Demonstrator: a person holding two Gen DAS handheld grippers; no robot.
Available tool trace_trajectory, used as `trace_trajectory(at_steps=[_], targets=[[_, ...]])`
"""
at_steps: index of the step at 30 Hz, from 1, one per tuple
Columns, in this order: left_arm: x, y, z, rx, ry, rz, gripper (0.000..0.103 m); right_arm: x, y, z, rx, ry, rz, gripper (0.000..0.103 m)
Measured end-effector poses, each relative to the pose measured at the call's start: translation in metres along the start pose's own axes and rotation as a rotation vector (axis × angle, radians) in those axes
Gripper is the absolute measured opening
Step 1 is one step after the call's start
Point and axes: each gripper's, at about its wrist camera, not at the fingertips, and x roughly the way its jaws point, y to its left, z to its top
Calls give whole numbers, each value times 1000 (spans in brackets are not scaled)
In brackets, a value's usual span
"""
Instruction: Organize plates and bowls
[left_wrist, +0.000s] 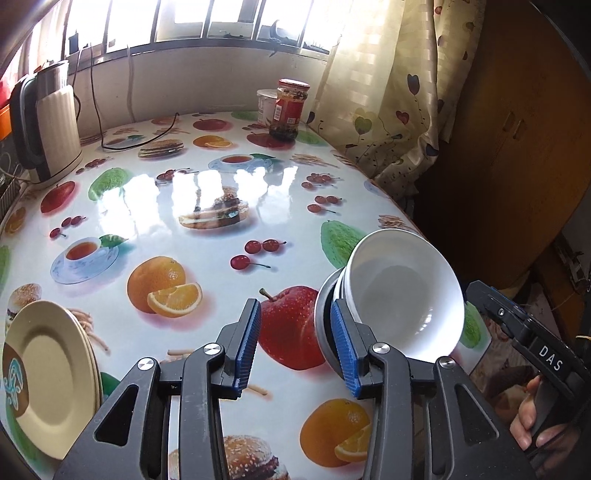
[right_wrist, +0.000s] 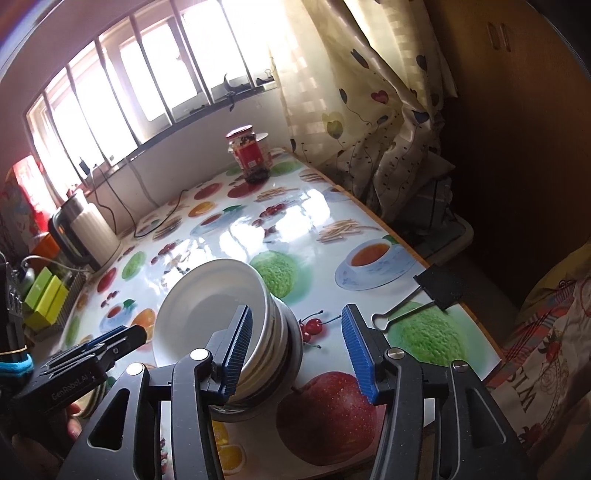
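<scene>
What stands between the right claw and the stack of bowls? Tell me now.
Nothing visible. The stack of bowls lies right at the right claw, its rim against the claw's left pad and partly hidden behind it. The pads stand wide apart, and only bare tablecloth shows in the gap.

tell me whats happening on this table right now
A person holds a gripper in each hand over a fruit-print table. Both the left gripper and right gripper are open, gripping nothing. A stack of bowls sits between them; cream plates are stacked off to the left.
</scene>
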Motion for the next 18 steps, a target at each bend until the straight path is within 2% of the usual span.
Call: trace_trajectory(at_steps=[18], targets=[[16,16,-15,-31,39,0,41,9,-28,-16,79,31,-7,51]])
